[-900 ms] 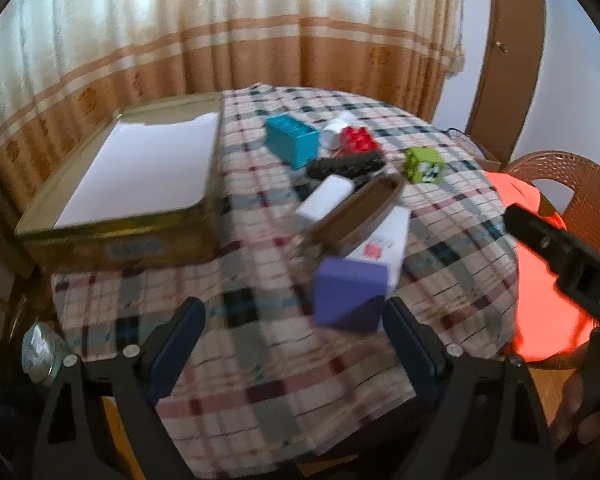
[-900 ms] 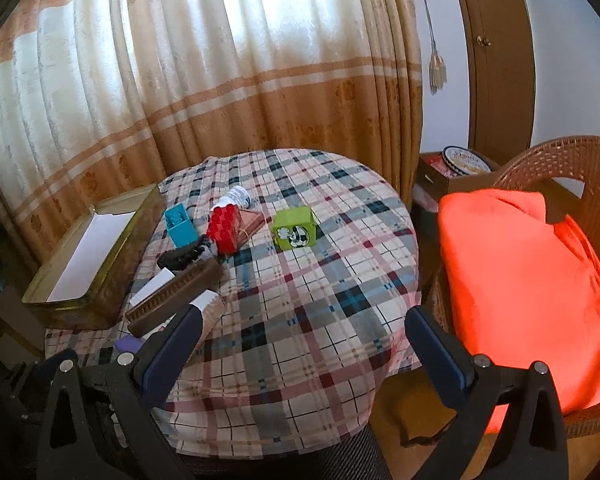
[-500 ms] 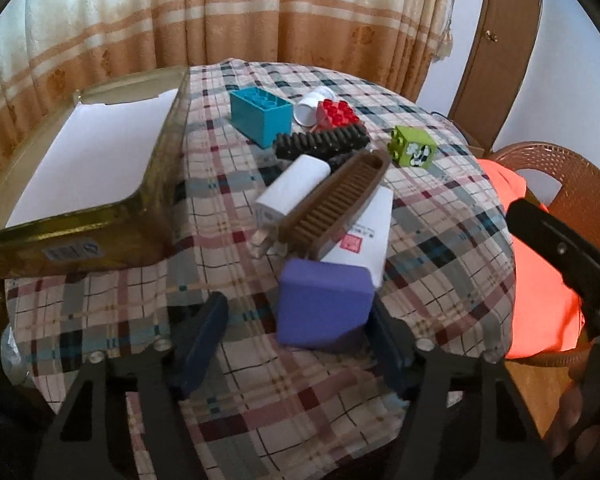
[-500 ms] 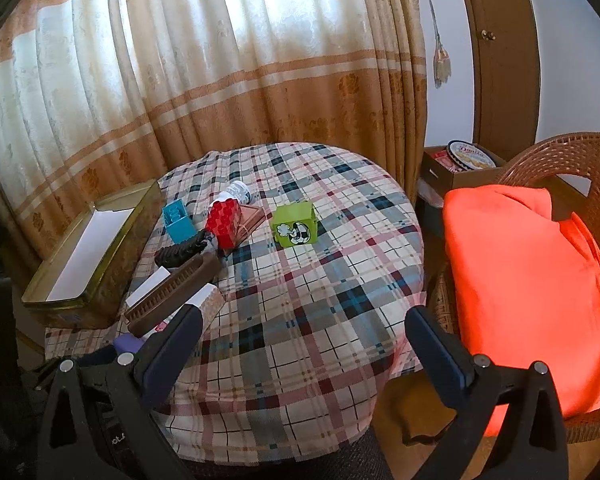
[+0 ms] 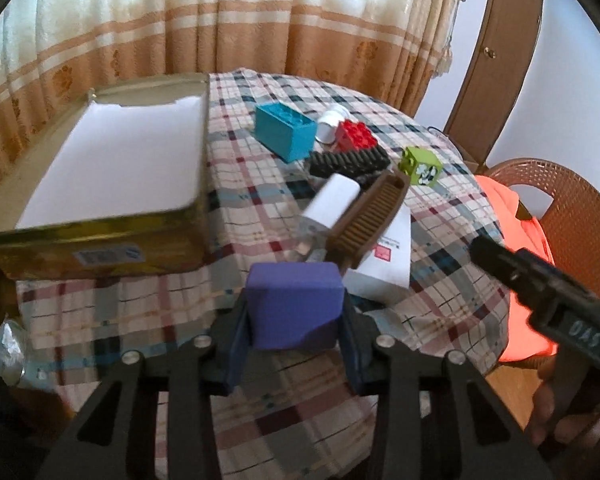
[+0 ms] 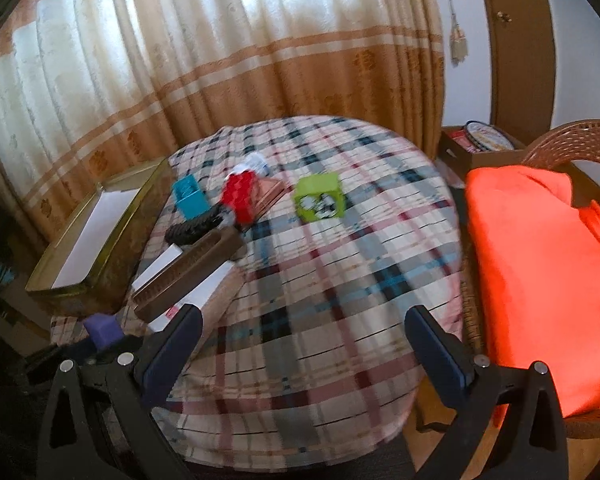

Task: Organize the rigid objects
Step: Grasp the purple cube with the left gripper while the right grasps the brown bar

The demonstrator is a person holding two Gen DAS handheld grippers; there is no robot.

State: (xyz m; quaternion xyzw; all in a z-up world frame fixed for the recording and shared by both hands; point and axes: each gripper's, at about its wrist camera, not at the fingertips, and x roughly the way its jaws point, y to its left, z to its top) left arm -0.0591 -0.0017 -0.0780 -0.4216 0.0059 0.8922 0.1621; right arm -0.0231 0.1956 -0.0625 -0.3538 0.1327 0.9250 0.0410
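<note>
Left gripper (image 5: 294, 330) was clamped on the purple block (image 5: 294, 306), at the near edge of the plaid-clothed round table (image 6: 320, 300). Right gripper (image 6: 302, 344) stood wide apart, empty. Beyond the block lay a brown comb (image 5: 370, 218), then the gold tin (image 5: 100, 240), curtains (image 6: 220, 60) behind. Only the right view showed the orange cushion (image 6: 540, 280) fully.
</note>
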